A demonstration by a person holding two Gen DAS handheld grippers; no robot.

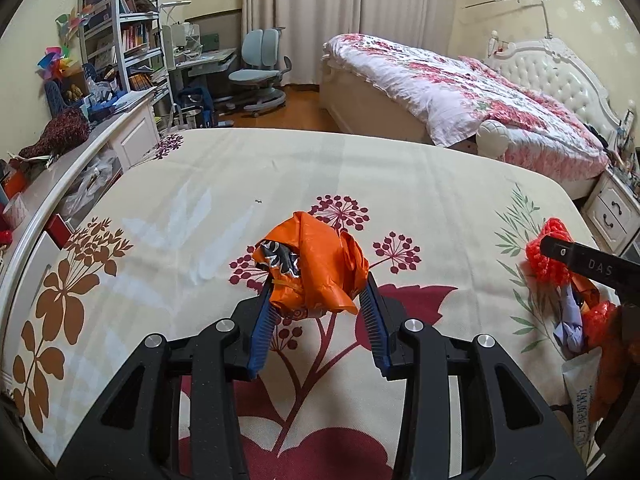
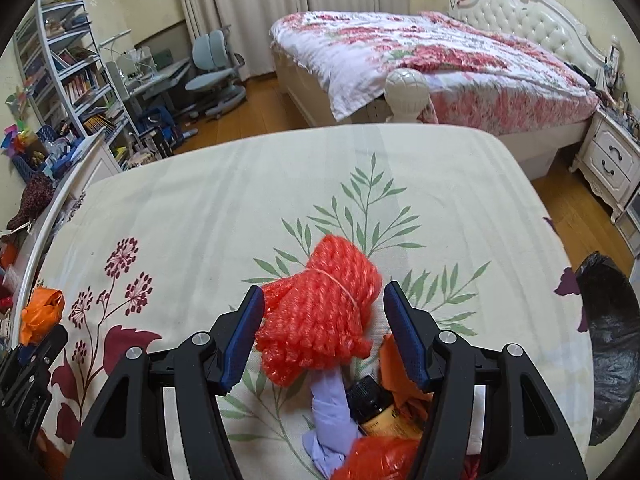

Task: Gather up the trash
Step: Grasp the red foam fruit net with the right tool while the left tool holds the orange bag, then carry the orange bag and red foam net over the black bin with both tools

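Observation:
In the left wrist view my left gripper [image 1: 318,298] is shut on a crumpled orange plastic bag [image 1: 320,264] with a black-and-white wrapper inside, just above the flowered bedsheet [image 1: 200,200]. The right wrist view has a red foam net [image 2: 320,320] lying between the fingers of my right gripper [image 2: 324,308]. The left pad is at the net's edge and a thin gap shows at the right pad, so that gripper is open. Under it lie a purple glove [image 2: 328,420], a brown bottle with a black cap [image 2: 372,404] and a red plastic bag [image 2: 380,456].
A bin lined with a black bag [image 2: 612,340] stands off the bed's right edge. A white cabinet [image 1: 132,136] runs along the left side. Farther back are a second bed with a pink quilt [image 2: 440,52], a nightstand [image 2: 608,164] and a desk chair [image 1: 260,76].

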